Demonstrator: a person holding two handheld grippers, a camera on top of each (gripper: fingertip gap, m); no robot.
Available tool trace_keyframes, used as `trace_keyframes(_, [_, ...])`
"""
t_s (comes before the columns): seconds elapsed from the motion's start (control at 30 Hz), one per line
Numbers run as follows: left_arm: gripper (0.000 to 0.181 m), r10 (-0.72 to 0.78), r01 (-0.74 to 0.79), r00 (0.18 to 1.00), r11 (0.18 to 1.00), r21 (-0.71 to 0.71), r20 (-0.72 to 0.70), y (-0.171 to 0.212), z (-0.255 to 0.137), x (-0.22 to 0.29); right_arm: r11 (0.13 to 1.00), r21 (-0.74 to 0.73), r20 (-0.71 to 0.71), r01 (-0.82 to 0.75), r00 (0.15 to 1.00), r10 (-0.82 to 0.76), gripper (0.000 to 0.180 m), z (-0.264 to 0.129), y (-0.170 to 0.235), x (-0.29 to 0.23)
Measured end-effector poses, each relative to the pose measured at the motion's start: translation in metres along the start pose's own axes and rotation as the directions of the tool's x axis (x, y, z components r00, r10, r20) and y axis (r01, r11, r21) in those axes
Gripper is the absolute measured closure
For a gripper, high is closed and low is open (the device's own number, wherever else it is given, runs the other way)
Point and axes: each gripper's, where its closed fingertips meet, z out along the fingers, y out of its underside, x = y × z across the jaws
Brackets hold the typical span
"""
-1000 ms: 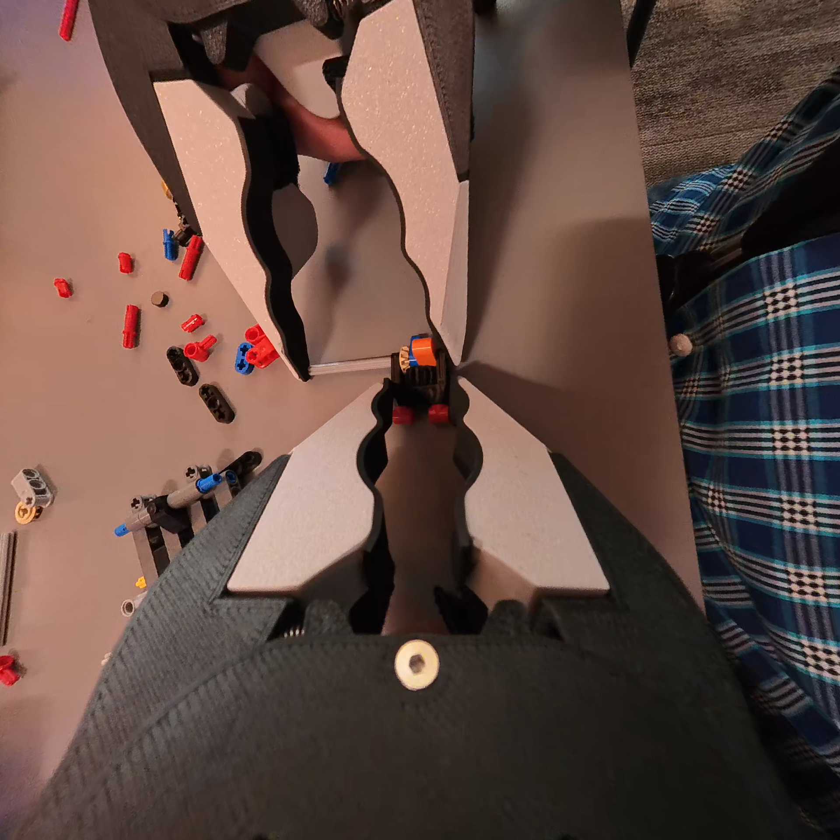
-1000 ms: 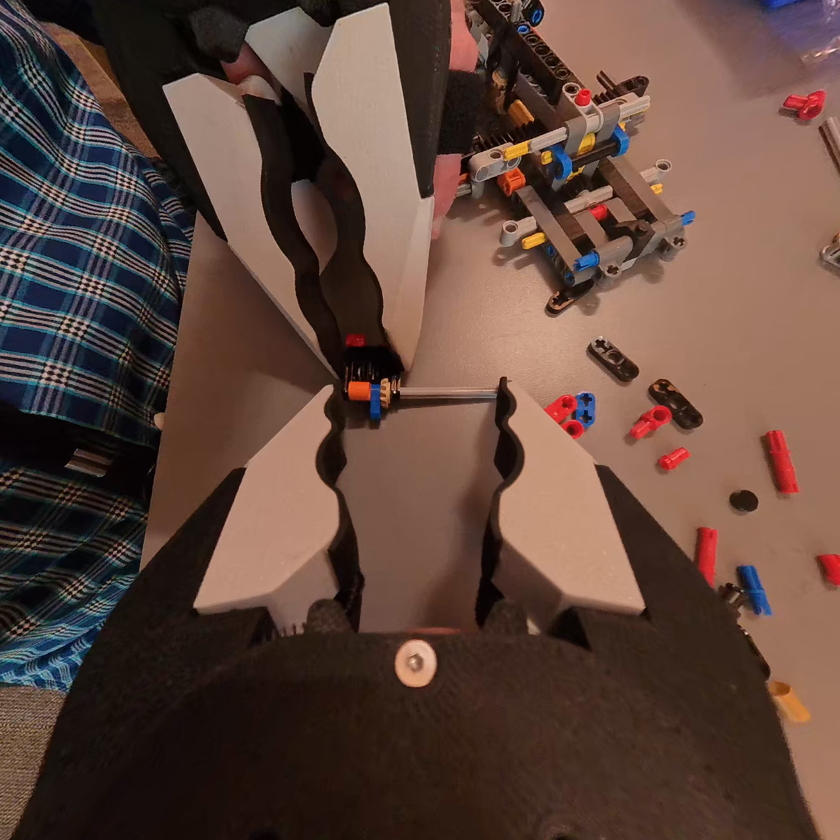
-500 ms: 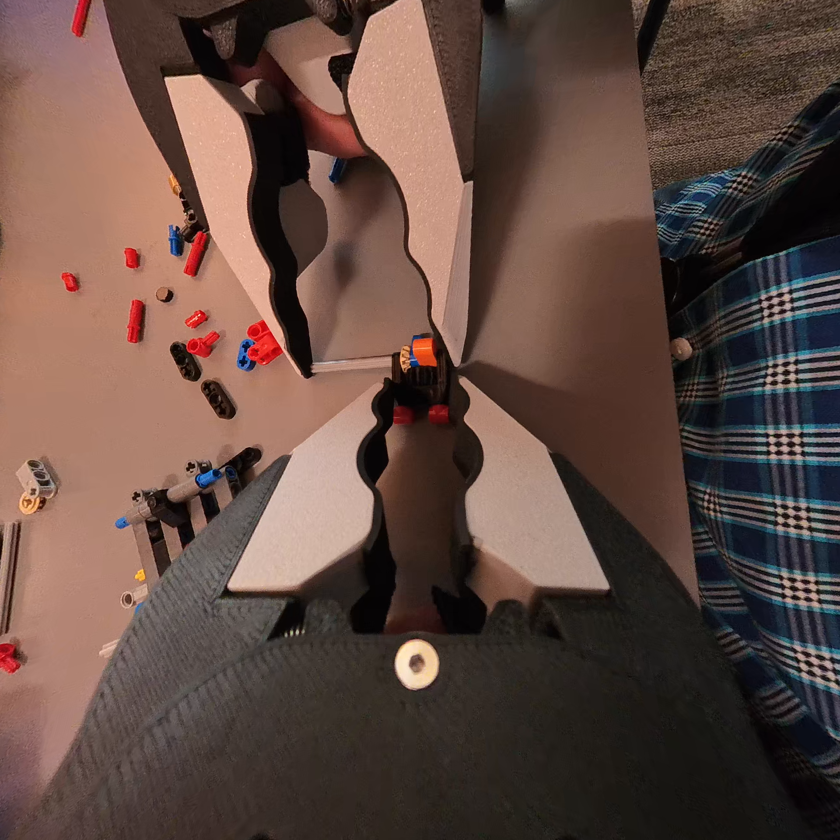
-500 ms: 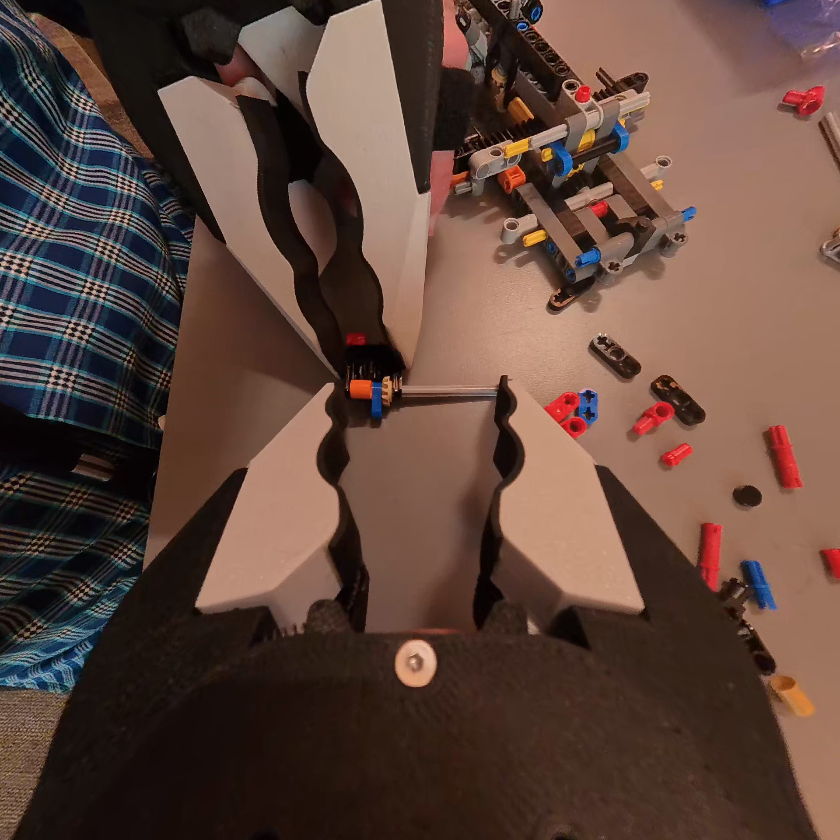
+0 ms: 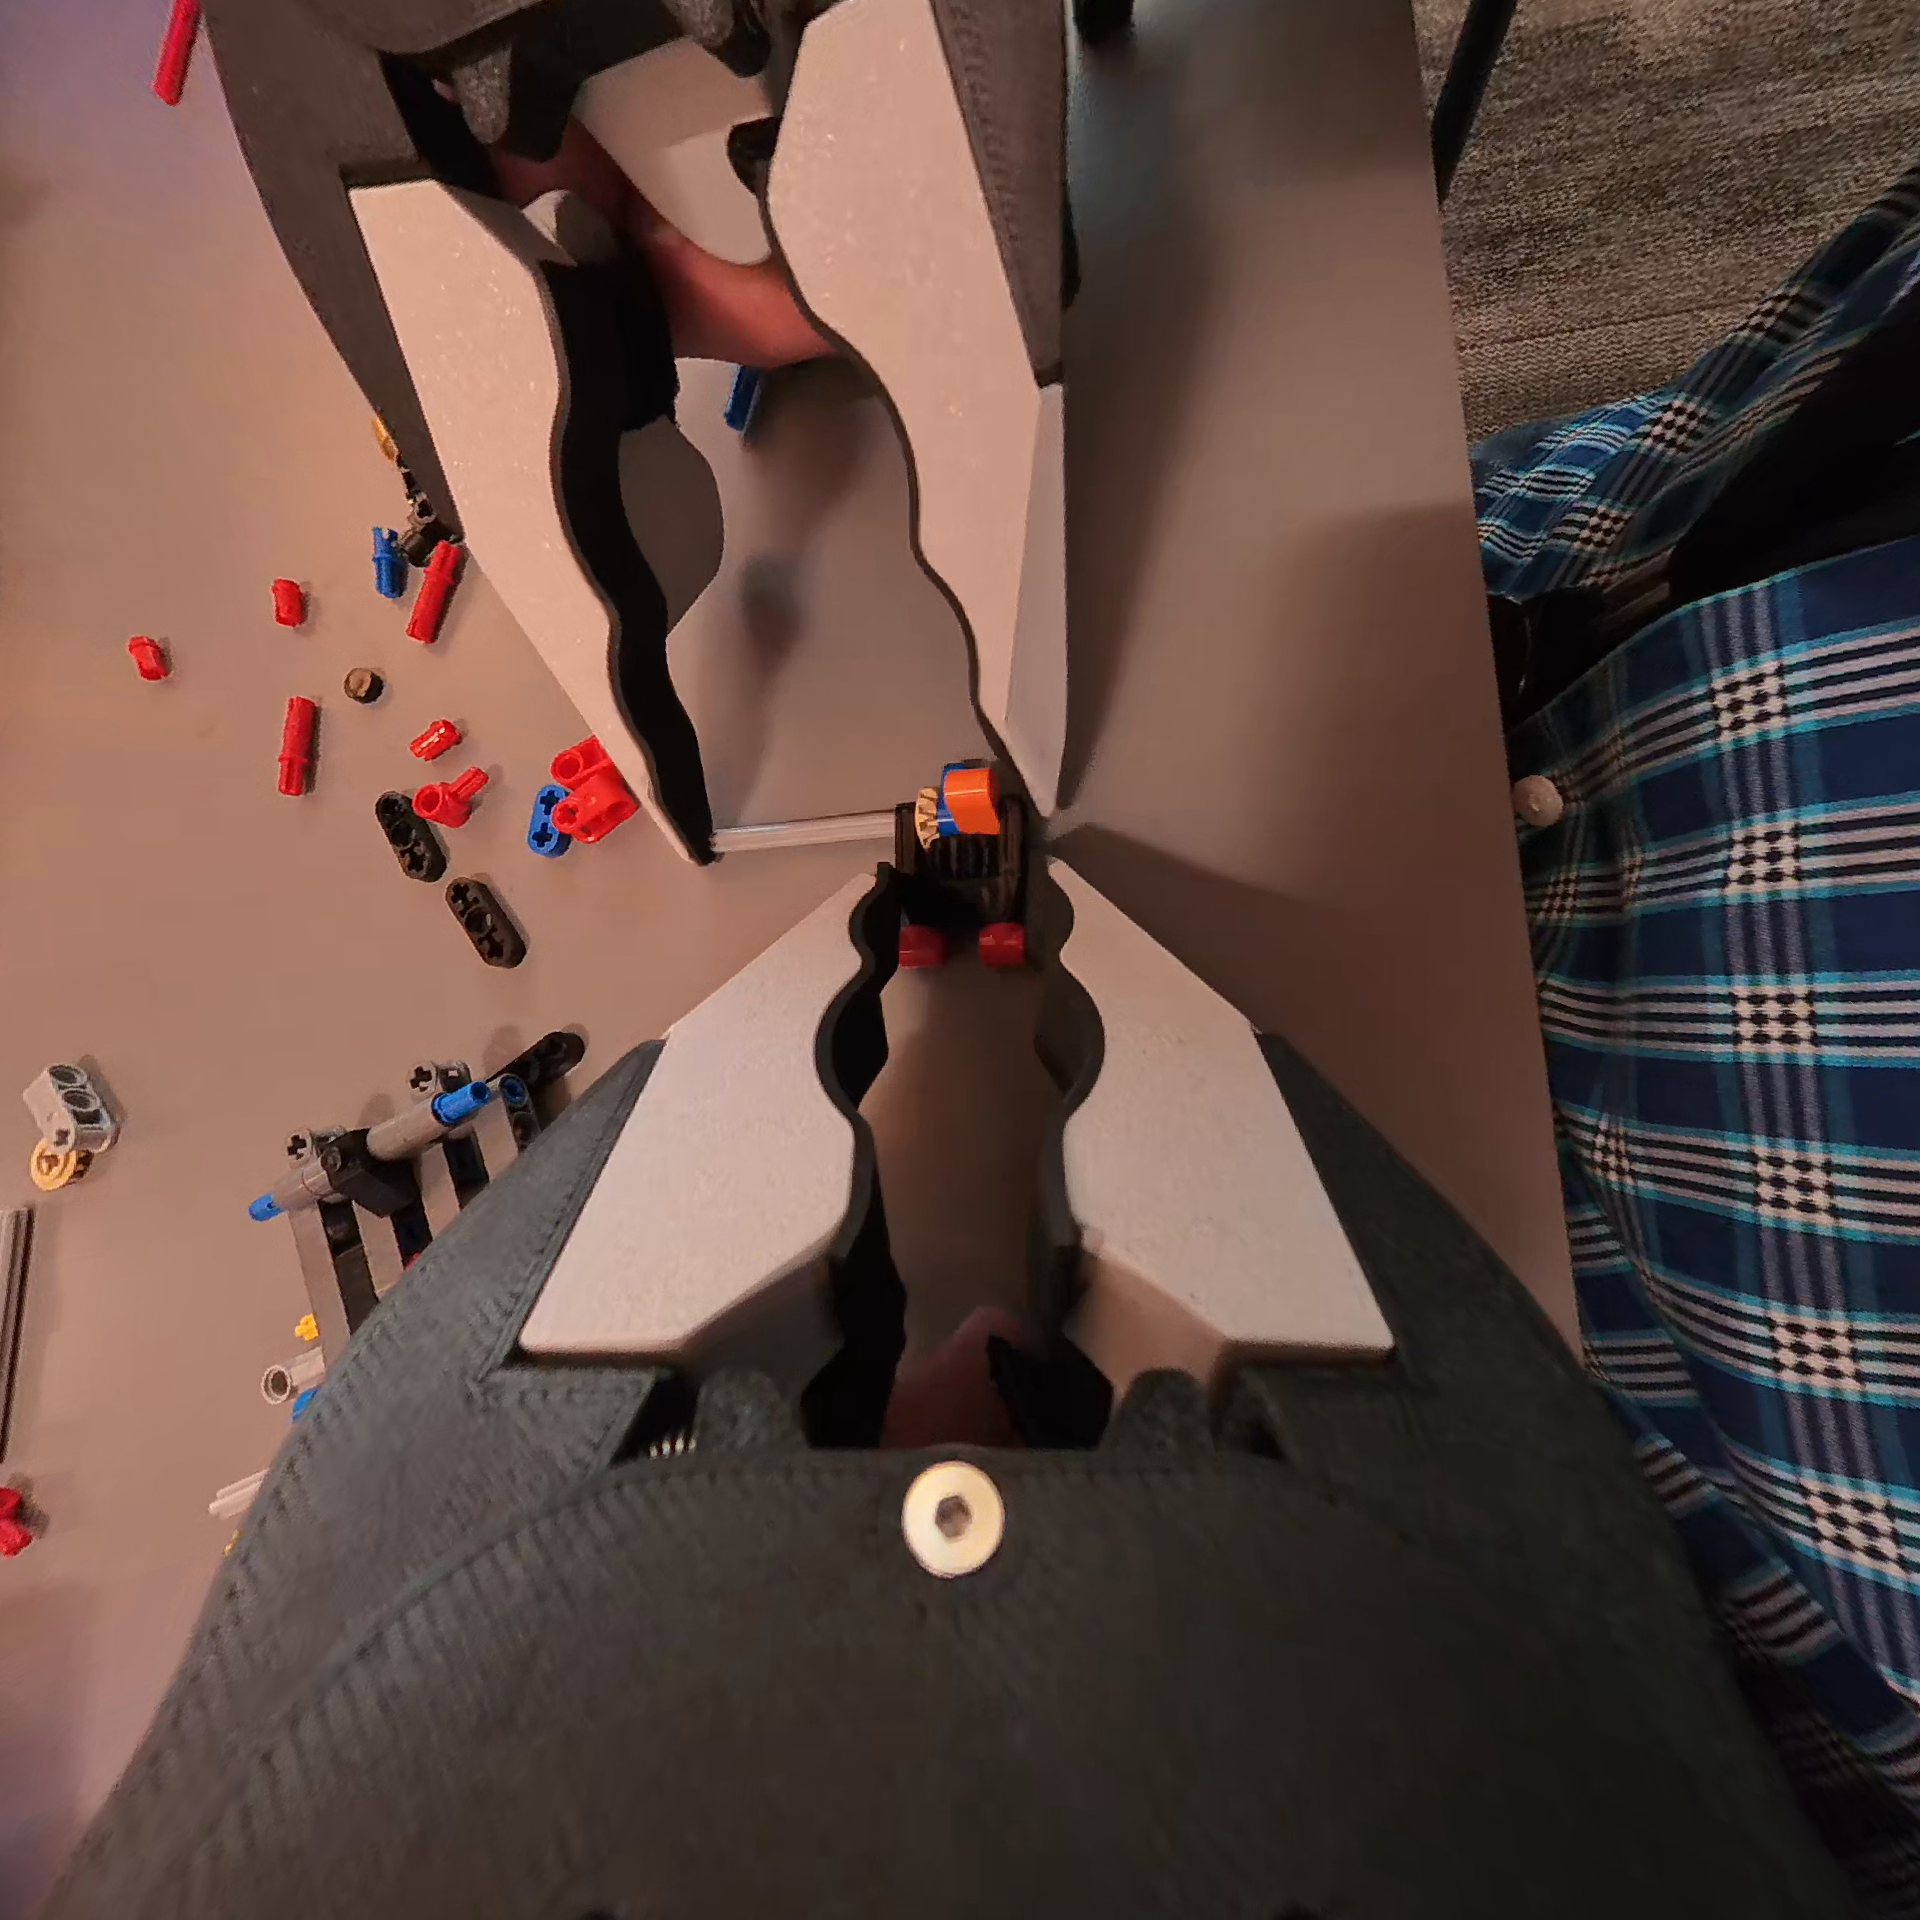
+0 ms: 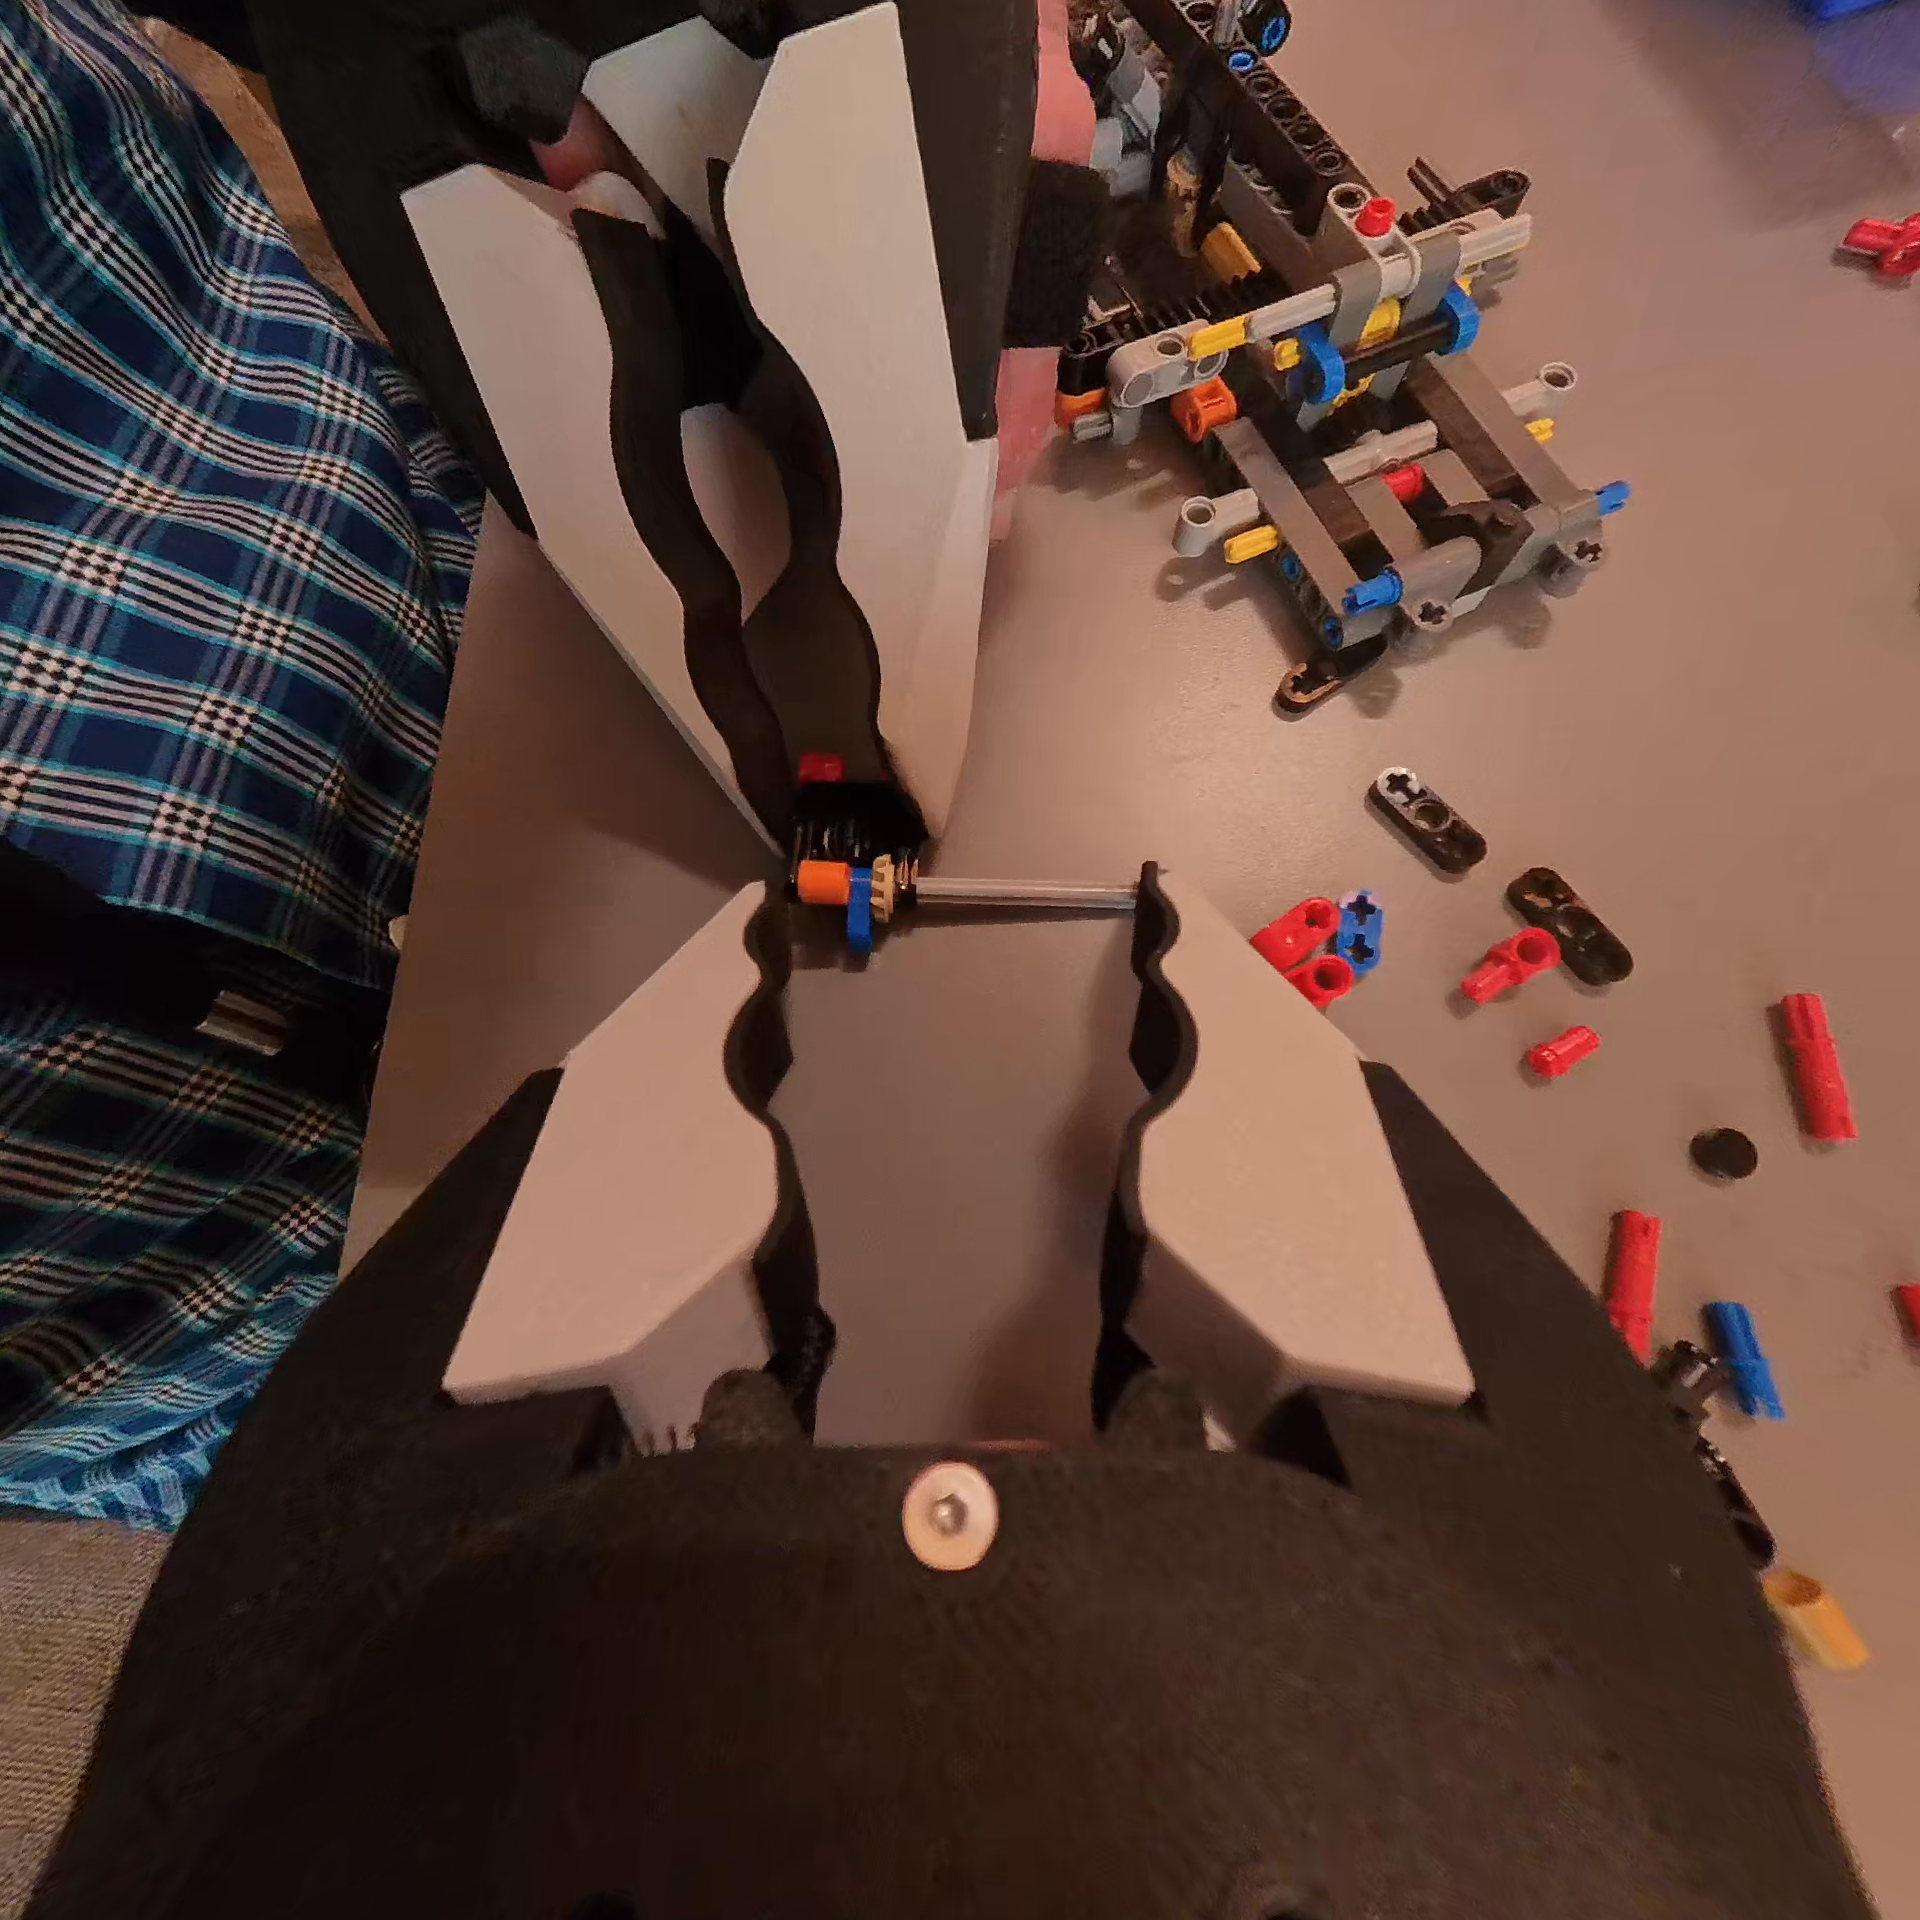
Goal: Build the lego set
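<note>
Sub-assembly: a small black block (image 5: 961,868) with two red pins at its near end, an orange bush, a blue piece and a tan gear at the other, held above the bench near its edge by me.
Axle: a thin grey axle (image 6: 1023,891) runs out of the gear sideways.
Left tongs: my left tongs (image 5: 961,914) are nearly closed, pinching the black block at the tips.
Right tongs: my right tongs (image 6: 951,904) are about half open, spanning the axle's length, one tip at the orange bush and the other on the axle's free end. I judge they are pressing the axle in.
Main build: the large grey-and-black chassis (image 6: 1361,416) sits further back on the bench (image 6: 1143,727), partly built.
Loose parts: red pins (image 6: 1816,1065), black liftarms (image 6: 1425,818) and a blue pin (image 6: 1743,1359) lie scattered. I reckon plenty is left.
</note>
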Motion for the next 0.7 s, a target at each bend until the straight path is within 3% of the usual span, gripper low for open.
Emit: trace_keyframes(0.7, [0.158, 0.000, 0.000, 1.000, 1.000, -0.010, 0.002, -0.0007, 0.0004, 0.0007, 1.000, -0.009, -0.001, 0.025, 1.000, -0.025, 0.117, 0.0001, 0.0015, -0.0010])
